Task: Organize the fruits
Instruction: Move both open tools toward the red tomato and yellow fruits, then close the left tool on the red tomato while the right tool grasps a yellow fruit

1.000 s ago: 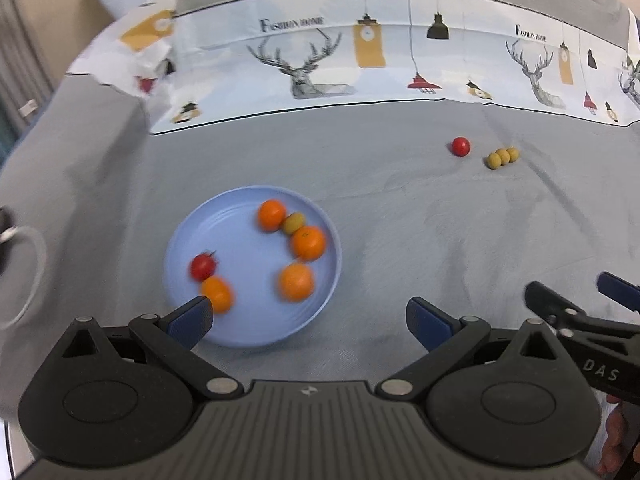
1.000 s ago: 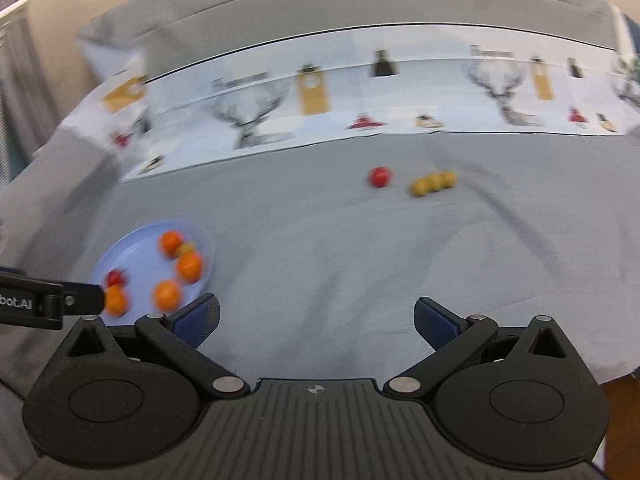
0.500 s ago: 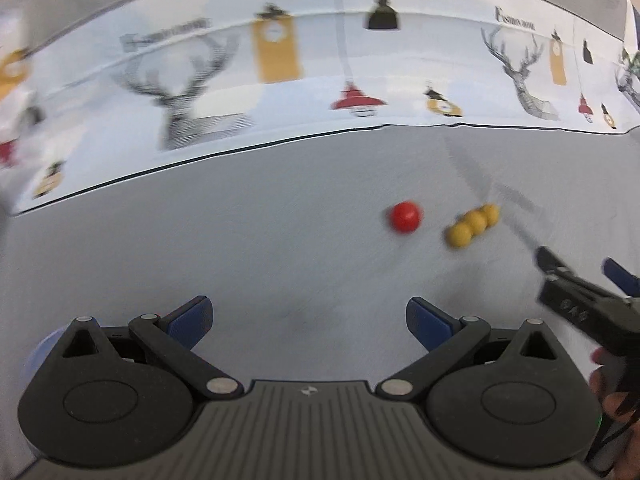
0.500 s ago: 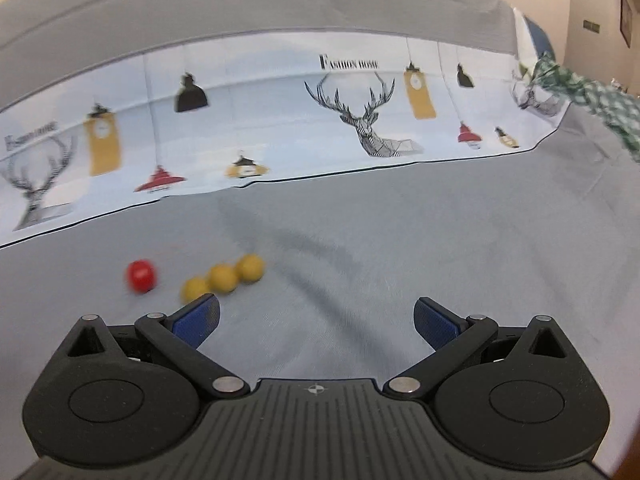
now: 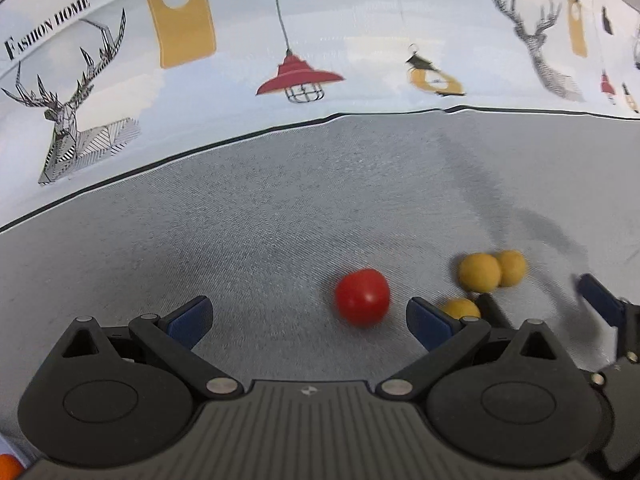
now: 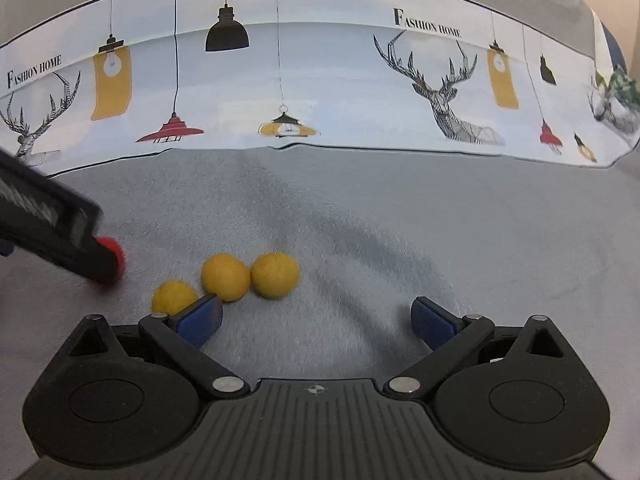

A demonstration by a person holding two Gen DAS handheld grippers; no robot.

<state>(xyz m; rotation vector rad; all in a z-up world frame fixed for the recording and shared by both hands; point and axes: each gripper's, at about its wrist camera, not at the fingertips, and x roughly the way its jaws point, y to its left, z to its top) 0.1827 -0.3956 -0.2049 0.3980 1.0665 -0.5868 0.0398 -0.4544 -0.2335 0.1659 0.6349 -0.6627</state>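
Red and glossy, the small round tomato (image 5: 362, 297) lies on the grey woven cloth (image 5: 280, 216), between the spread blue-padded fingers of the left gripper (image 5: 308, 316), nearer its right finger. Three small round yellow fruits (image 6: 226, 277) lie in a row just beside the tomato; no container holds them. The right gripper (image 6: 318, 318) is spread, its left finger touching or just over the nearest yellow fruit. A deer-and-lamp printed white fabric band (image 6: 320, 92) lies beyond.
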